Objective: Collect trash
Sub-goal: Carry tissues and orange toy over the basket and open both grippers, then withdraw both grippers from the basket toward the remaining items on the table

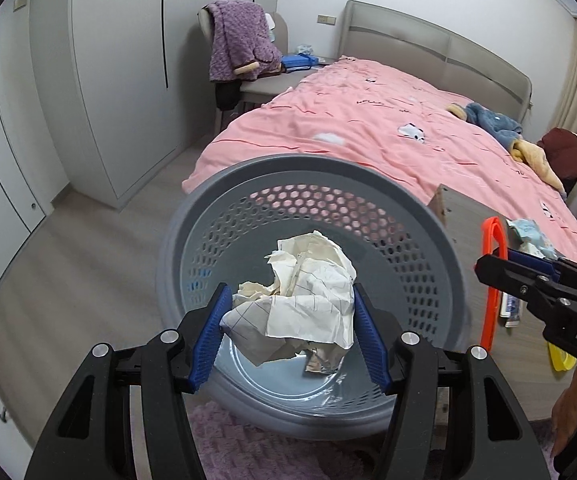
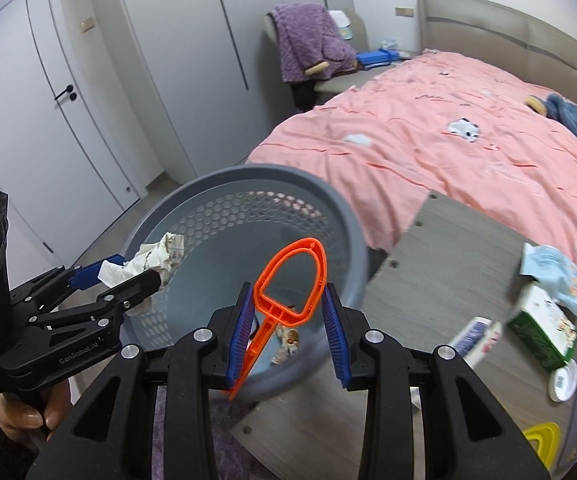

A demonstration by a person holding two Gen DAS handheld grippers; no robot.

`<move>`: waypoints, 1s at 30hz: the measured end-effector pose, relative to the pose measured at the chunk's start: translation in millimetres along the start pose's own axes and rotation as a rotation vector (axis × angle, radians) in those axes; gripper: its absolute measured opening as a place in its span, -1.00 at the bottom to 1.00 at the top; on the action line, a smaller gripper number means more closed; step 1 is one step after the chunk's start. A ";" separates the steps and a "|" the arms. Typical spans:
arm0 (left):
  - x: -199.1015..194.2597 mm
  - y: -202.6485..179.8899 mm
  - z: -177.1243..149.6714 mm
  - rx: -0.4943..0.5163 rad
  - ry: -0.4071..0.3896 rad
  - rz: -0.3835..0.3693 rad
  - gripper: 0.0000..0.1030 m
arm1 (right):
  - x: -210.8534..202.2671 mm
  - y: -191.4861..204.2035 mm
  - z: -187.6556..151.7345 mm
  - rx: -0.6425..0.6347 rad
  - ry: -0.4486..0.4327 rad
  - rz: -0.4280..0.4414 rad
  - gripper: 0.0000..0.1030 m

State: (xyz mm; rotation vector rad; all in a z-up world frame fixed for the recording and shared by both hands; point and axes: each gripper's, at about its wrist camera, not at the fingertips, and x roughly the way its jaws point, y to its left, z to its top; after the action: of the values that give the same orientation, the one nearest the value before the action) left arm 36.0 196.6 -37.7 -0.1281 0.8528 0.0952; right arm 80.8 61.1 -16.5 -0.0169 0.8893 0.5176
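1. The left gripper [image 1: 290, 332] is closest. Its two blue fingers [image 1: 208, 344] squeeze a ball of crumpled paper [image 1: 304, 300] from both sides.
2. The paper hangs right over the open top of the gray bin [image 1: 192, 240]. So the trash is in the air above the bin, not in it yet.
3. The right gripper [image 2: 288, 332] is just beside the left one. An orange plastic thing [image 2: 288, 280] with a loop sits between its fingers. It touches the left blue finger [image 2: 242, 336]. There is a gap on the other side, so I cannot tell if it is held tight.
4. The orange thing is also over the bin, near its front edge.
5. Down in the bin a small wrapper [image 2: 288, 342] already lies on the bottom.
6. To do this step well, keep the paper over the middle of the bin. Then open the fingers wide so it falls straight down. Do not bump the rim.
7. The orange thing is long. I think it should be tipped down into the bin first, so it does not catch on the edge.
8. On the gray table [image 2: 448, 248] beside the bin lie more packets and a green box [image 2: 544, 332].
9. Far back is the pink bed [image 1: 368, 120].
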 end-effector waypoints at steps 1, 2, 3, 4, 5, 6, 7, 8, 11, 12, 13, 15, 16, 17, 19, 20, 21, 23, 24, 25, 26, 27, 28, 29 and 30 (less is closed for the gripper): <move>2.3 2.2 0.4 0.000 0.003 0.003 0.13 | 6.0 4.1 1.9 -0.005 0.009 0.012 -0.34; 4.7 3.6 1.0 0.000 0.005 0.006 0.13 | 10.2 7.4 2.7 -0.009 0.015 0.017 -0.34; 5.8 5.3 0.3 -0.001 0.006 0.008 0.13 | 14.6 10.3 3.4 -0.014 0.022 0.022 -0.34; 7.5 5.8 0.3 -0.001 0.008 0.009 0.13 | 18.9 12.9 4.4 -0.017 0.027 0.025 -0.33; 8.1 5.7 -1.1 -0.002 0.009 0.012 0.13 | 23.1 14.5 5.3 -0.020 0.035 0.027 -0.33; 10.7 6.9 -0.5 -0.006 0.011 0.013 0.13 | 26.8 15.8 6.1 -0.022 0.041 0.030 -0.33; 11.3 8.6 -1.1 -0.008 0.012 0.014 0.13 | 29.9 17.3 6.7 -0.026 0.047 0.030 -0.33; 12.1 9.7 -1.2 -0.010 0.014 0.014 0.13 | 32.2 18.5 6.4 -0.029 0.052 0.029 -0.33; 15.1 10.6 -0.5 -0.016 0.017 0.018 0.13 | 37.7 18.8 5.6 -0.033 0.066 0.029 -0.32; 15.8 11.1 -0.5 -0.018 0.019 0.019 0.13 | 38.9 18.9 5.4 -0.033 0.070 0.031 -0.32; 16.6 11.7 -0.5 -0.020 0.021 0.019 0.13 | 39.7 19.5 5.1 -0.034 0.072 0.033 -0.31; 17.6 12.3 -0.4 -0.023 0.020 0.021 0.13 | 38.8 19.5 4.3 -0.036 0.069 0.031 -0.31; 17.5 12.2 -0.5 -0.024 0.019 0.020 0.14 | 39.8 19.5 5.3 -0.036 0.067 0.030 -0.31; 17.8 12.5 0.0 -0.024 0.019 0.018 0.17 | 39.5 19.6 5.3 -0.036 0.066 0.029 -0.30; 16.8 13.1 -0.3 -0.028 0.015 0.023 0.21 | 39.0 19.4 5.3 -0.036 0.063 0.026 -0.23; 16.4 13.3 -0.4 -0.030 0.015 0.025 0.23 | 38.5 19.0 5.4 -0.035 0.060 0.025 -0.21; 16.1 14.0 0.0 -0.034 0.014 0.027 0.25 | 37.8 18.5 5.6 -0.035 0.056 0.024 -0.20; 14.7 15.0 0.3 -0.041 0.011 0.031 0.29 | 36.7 17.5 6.1 -0.035 0.050 0.021 -0.16; 14.2 14.5 0.4 -0.040 0.010 0.034 0.30 | 35.8 17.1 6.3 -0.035 0.047 0.021 -0.14; 13.2 14.6 0.0 -0.039 0.009 0.036 0.32 | 34.5 16.9 6.2 -0.034 0.043 0.020 -0.13; 12.6 14.4 -0.6 -0.039 0.008 0.038 0.33 | 33.6 16.4 6.5 -0.033 0.041 0.019 -0.12; 11.7 14.0 -0.9 -0.039 0.006 0.039 0.33 | 32.7 16.2 6.5 -0.032 0.039 0.019 -0.12; 10.5 13.8 -1.2 -0.039 0.005 0.040 0.33 | 31.8 16.2 6.5 -0.032 0.037 0.018 -0.12; 9.9 13.2 -1.3 -0.039 0.004 0.041 0.33 | 31.2 15.6 6.5 -0.032 0.036 0.018 -0.12; 9.3 12.9 -1.4 -0.039 0.003 0.043 0.33 | 30.5 15.4 6.4 -0.032 0.034 0.017 -0.12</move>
State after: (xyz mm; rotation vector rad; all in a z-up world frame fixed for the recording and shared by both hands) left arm 39.3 209.4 -46.5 -0.1466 0.8569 0.1520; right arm 94.5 89.0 -32.1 -0.0471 0.9153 0.5486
